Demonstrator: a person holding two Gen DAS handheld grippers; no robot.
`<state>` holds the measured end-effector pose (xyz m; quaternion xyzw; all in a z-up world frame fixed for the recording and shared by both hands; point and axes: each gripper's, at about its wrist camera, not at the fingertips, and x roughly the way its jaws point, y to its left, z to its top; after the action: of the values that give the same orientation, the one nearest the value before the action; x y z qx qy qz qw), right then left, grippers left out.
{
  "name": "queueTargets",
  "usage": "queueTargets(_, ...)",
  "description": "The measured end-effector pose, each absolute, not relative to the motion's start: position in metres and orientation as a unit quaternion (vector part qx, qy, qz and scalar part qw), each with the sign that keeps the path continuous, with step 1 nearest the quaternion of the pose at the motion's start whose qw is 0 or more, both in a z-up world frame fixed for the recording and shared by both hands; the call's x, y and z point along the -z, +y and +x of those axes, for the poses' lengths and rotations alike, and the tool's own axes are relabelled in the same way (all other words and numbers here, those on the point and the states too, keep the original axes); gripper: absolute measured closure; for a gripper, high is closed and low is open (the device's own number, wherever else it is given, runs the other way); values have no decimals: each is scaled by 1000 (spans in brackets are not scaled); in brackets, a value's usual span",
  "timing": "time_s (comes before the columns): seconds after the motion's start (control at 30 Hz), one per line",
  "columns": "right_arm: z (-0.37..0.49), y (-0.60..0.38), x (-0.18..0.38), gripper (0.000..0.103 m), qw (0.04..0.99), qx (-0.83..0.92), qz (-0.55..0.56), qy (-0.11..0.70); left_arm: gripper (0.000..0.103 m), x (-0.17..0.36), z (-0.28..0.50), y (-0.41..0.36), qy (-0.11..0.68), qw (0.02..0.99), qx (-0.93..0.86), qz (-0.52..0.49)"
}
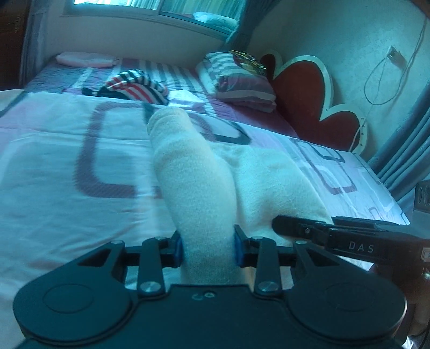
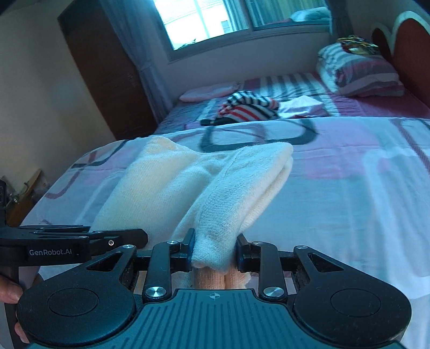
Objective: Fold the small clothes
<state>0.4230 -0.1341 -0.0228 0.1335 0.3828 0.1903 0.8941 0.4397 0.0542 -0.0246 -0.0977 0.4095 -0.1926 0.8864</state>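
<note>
Item: cream knit garment [image 1: 193, 188], lying on the bed [image 1: 67, 161], near edge lifted. Left claw [image 1: 208, 248] clamped on one bunched fold of it; right claw [image 2: 215, 251] clamped on another.

Left wrist view only: heart-shaped headboard [image 1: 303, 104], wall cable [image 1: 384, 77], the right claw entering from the side.

Right wrist view only: wooden wardrobe [image 2: 102, 69], a hand [image 2: 10, 292] at the frame edge.

Both: striped garment [image 2: 250, 107], pillow [image 2: 360, 72], window [image 2: 204, 18].

Obscured: garment's type and near hem, hidden behind the claw bodies; bedcover pattern blurred.
</note>
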Motion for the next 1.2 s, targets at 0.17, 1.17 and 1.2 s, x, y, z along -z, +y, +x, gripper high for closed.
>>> queueTargets(0.17,421,-67,31,75,881,-224,139,394,70,25,422,116,417,888,167,-96)
queueTargets(1.17,412,-18,35,71,890,-230,91,384,43,46,414,218,393,906,77,-140)
queueTargets(1.2,418,-11,40,81,885,-229,76,399,43,51,419,217,402,902,72,-140)
